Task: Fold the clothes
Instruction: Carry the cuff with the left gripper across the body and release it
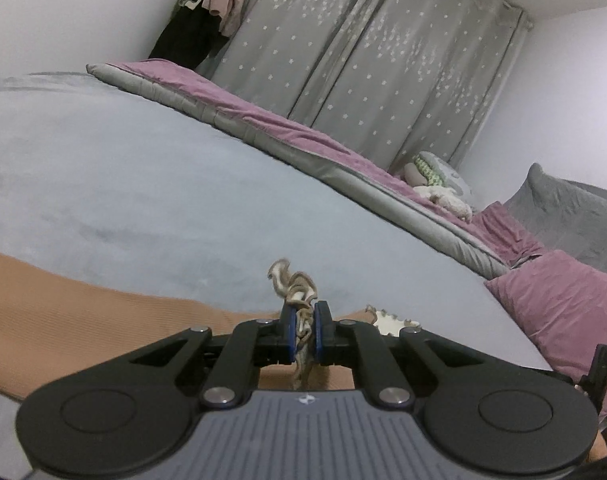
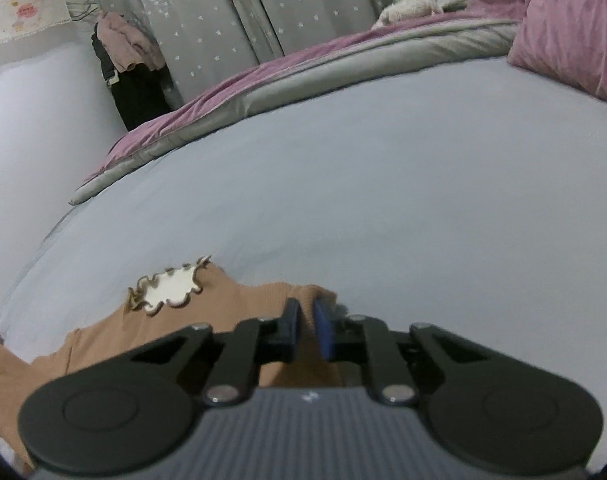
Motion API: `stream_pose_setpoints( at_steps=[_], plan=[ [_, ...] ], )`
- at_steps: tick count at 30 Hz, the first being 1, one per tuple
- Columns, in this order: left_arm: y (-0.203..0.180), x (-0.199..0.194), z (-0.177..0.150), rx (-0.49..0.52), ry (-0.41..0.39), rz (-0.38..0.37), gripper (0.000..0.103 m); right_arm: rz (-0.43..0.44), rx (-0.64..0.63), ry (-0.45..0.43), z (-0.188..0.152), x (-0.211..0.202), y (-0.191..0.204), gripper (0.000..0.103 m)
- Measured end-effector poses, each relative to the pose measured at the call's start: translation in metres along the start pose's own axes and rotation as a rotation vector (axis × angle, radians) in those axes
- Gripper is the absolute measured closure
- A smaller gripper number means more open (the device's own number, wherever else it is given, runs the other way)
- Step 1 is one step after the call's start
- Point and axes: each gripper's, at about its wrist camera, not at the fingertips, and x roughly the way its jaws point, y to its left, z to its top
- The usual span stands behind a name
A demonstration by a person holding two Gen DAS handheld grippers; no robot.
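Left wrist view. We log the left gripper (image 1: 304, 320) with its jaws closed on a bunched strip of frilled collar trim (image 1: 293, 284), tan and cream; the crumpled end sticks up past the jaw tips and more hangs below them. The tan knit top (image 1: 43, 312) lies on the grey bed (image 1: 143, 184), spreading left of and beneath the jaws. A white scalloped collar piece (image 1: 387, 322) lies just right of the jaws.

Right wrist view. We log the right gripper (image 2: 306, 320) with its jaws drawn nearly together over the top's far edge; tan knit sits between them, so we read it as a pinch on that edge, though blur hides the contact. The collar piece lies left of and beyond the jaws.

Handling, as we judge it: light, soft, limp ribbed knit that sags and stretches. We would take hold at hems and shoulder seams, and spare the delicate trim.
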Motion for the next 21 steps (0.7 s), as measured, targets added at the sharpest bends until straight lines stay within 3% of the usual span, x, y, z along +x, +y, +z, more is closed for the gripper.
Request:
stream_pose_setpoints(
  at_steps=[4, 7, 12, 15, 18, 21],
  plan=[
    [0.001, 0.006, -0.004, 0.024, 0.007, 0.016, 0.096, -0.056, 0.021, -0.082, -0.004, -0.008, -0.007, 0.094],
    [0.006, 0.019, -0.013, 0.045, 0.04, 0.064, 0.095, -0.067, 0.038, -0.066, -0.006, -0.004, -0.015, 0.094],
    [0.016, 0.03, -0.022, -0.001, 0.09, 0.11, 0.092, -0.088, -0.006, -0.046, -0.009, 0.004, -0.012, 0.093],
    [0.011, 0.024, -0.016, -0.012, 0.072, 0.133, 0.084, -0.06, 0.011, -0.044, -0.005, -0.001, -0.016, 0.084],
    [0.004, 0.014, -0.011, 0.006, 0.024, 0.142, 0.074, -0.036, 0.04, -0.065, -0.001, -0.015, -0.023, 0.061],
    [0.004, 0.014, -0.011, -0.006, 0.032, 0.11, 0.074, -0.02, 0.053, -0.06, 0.001, -0.031, -0.029, 0.06]
  ],
)
